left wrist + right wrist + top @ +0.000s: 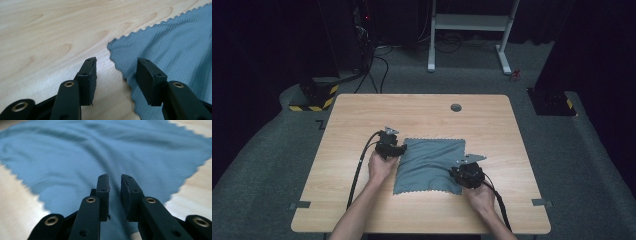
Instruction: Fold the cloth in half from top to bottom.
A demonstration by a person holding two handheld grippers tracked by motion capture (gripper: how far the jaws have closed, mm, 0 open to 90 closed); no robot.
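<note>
Spreading wide, the left claw point(116, 75) hangs low over the wooden surface point(45, 37) with nothing between its jaws; a scalloped corner of the grey-blue cloth point(175, 45) lies just ahead of it and under its right jaw, while bare wood lies under its left jaw. The right claw point(115, 195) has its jaws drawn nearly together, a narrow gap left between them, and cloth point(100, 150) spreads ahead and to both sides of it; whether a fold is nipped between the pads I cannot tell. From the high view, the cloth point(427, 160) lies flat between the left claw point(398, 149) and the right claw point(457, 172), each at an opposite corner.
</note>
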